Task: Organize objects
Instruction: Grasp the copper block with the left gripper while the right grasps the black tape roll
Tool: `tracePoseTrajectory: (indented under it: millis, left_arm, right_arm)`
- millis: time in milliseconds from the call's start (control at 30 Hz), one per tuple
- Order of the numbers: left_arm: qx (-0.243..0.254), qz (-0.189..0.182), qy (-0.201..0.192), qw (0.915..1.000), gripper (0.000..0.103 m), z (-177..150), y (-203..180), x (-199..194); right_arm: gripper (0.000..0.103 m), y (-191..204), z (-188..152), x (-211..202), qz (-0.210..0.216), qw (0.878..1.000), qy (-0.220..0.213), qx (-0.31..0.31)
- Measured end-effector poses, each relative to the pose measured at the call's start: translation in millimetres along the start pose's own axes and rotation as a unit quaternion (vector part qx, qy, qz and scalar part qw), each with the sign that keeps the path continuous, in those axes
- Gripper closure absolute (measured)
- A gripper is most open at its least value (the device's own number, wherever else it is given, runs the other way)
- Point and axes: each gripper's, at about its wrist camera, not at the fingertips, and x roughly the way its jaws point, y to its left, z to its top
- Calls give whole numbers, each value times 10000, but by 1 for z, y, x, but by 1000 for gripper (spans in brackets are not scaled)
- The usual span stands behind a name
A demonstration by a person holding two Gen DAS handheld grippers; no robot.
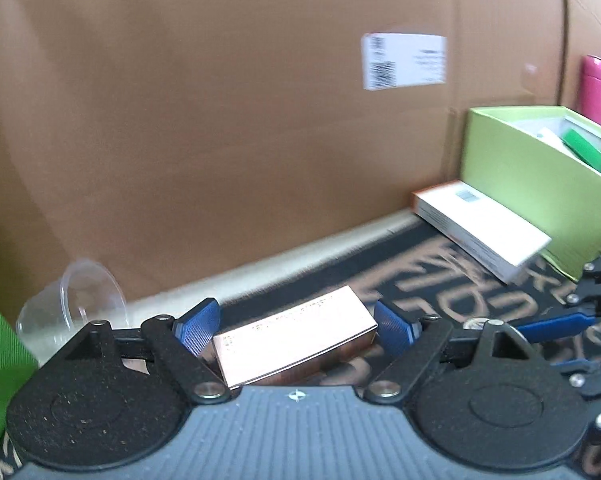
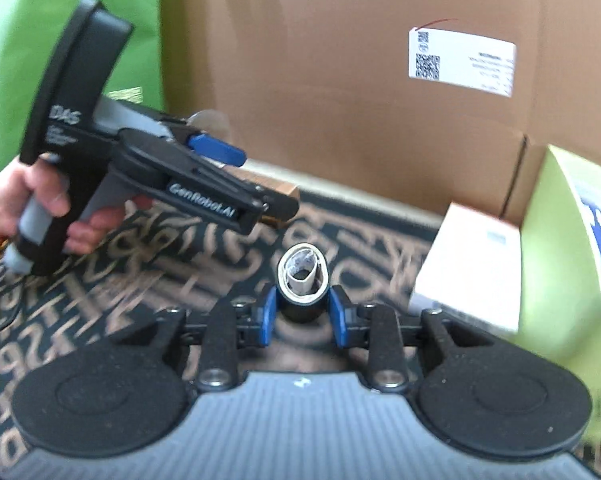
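The big cardboard box [image 1: 220, 120] walls off the patterned mat [image 2: 140, 280], with a green box [image 1: 540, 184] and white box [image 1: 484, 232] crowding its right end. Before it, the left tongs [image 1: 296, 328] stand apart around a copper box [image 1: 292, 340] lying on the mat. The right tongs [image 2: 302, 312], held level, are clamped on a dark paper-stuffed tube [image 2: 302, 280].

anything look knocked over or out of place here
Yes. The clear plastic cup lies on its side by the big cardboard box, mouth facing the camera. The white box sits askew against the green box, apparently propped up rather than flat. Nothing looks spilled.
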Motion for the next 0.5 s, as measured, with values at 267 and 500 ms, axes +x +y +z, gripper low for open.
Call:
tracePoseTrajectory:
  millis: [267, 500]
  left_arm:
    - [216, -233, 216, 9993, 13, -25, -35, -35]
    - [931, -554, 303, 9937, 10, -51, -77, -73]
  right_arm:
    - [75, 6, -31, -54, -128, 9994, -14, 330]
    - [75, -8, -55, -87, -379, 9976, 3, 587]
